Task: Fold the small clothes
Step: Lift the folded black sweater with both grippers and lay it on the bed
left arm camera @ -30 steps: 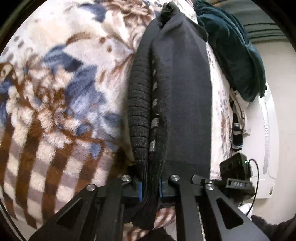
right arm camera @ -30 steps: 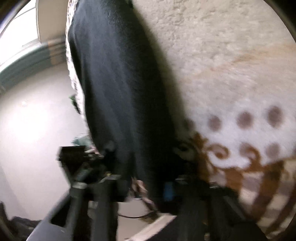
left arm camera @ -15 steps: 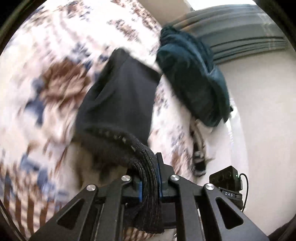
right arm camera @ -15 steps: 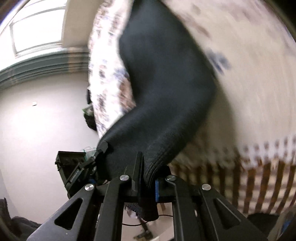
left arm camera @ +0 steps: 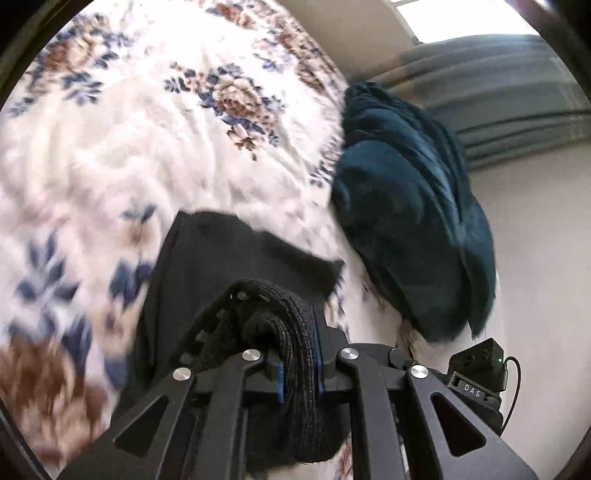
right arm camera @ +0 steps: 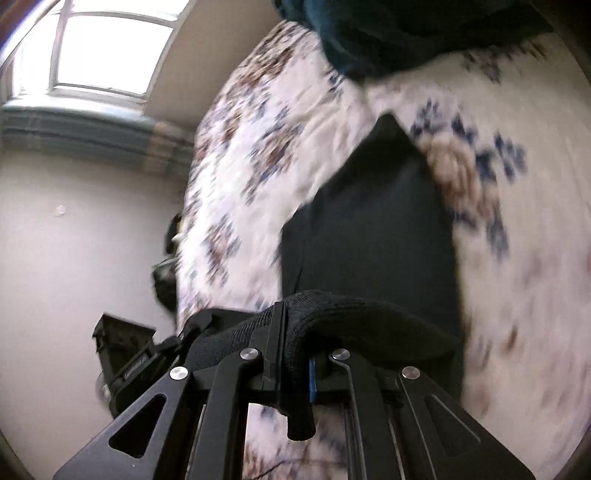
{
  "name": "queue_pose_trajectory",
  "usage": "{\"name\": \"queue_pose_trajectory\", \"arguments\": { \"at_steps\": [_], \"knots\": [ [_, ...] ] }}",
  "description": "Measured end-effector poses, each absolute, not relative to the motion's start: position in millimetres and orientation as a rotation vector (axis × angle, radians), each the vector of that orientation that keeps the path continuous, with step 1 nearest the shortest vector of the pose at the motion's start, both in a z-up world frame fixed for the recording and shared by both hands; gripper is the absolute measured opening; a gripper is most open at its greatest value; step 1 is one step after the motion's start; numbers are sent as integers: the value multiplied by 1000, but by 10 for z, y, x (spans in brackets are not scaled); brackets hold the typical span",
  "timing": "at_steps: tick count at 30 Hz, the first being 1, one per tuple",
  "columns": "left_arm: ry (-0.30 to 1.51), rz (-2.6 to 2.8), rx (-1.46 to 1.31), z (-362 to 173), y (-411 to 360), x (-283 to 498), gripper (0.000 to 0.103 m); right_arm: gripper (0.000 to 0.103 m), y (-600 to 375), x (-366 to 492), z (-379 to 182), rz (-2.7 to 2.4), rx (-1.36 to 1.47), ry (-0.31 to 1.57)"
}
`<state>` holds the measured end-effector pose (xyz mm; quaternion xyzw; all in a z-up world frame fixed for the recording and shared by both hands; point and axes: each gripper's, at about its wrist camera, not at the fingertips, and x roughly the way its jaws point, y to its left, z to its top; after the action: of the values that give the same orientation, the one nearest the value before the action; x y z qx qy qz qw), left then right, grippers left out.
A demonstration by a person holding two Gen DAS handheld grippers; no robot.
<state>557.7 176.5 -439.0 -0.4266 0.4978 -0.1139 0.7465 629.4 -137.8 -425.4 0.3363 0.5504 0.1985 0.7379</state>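
Note:
A small black knit garment point(left arm camera: 221, 266) lies partly on the floral blanket point(left arm camera: 147, 147), its near end lifted. My left gripper point(left arm camera: 298, 369) is shut on its ribbed hem, which bunches between the blue pads. In the right wrist view the same garment point(right arm camera: 380, 229) stretches away over the blanket point(right arm camera: 258, 155). My right gripper point(right arm camera: 293, 365) is shut on its other ribbed edge. Both views are motion-blurred.
A dark teal plush blanket point(left arm camera: 413, 221) is heaped at the bed's far right edge, and it also shows at the top of the right wrist view point(right arm camera: 388, 33). A white wall point(right arm camera: 74, 240), a window point(right arm camera: 107, 48) and grey curtains lie beyond the bed.
Both grippers have swung up and forward with the garment. It was stretched long between them; now its near end is carried over toward its far end, and the views tilt toward the wall.

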Motion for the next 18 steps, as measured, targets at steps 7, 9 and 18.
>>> {"name": "queue_pose_trajectory", "arguments": {
  "at_steps": [7, 9, 18],
  "knots": [
    [1218, -157, -1063, -5140, 1824, 6225, 12, 9, -1278, 7431, -4804, 385, 709, 1296],
    [1240, -119, -1178, -5342, 1891, 6253, 19, 10, -1349, 7662, -5049, 362, 801, 1336],
    [1143, -175, -1290, -5346, 1868, 6332, 49, 61, -1543, 7978, -5131, 419, 830, 1282]
  ]
}}
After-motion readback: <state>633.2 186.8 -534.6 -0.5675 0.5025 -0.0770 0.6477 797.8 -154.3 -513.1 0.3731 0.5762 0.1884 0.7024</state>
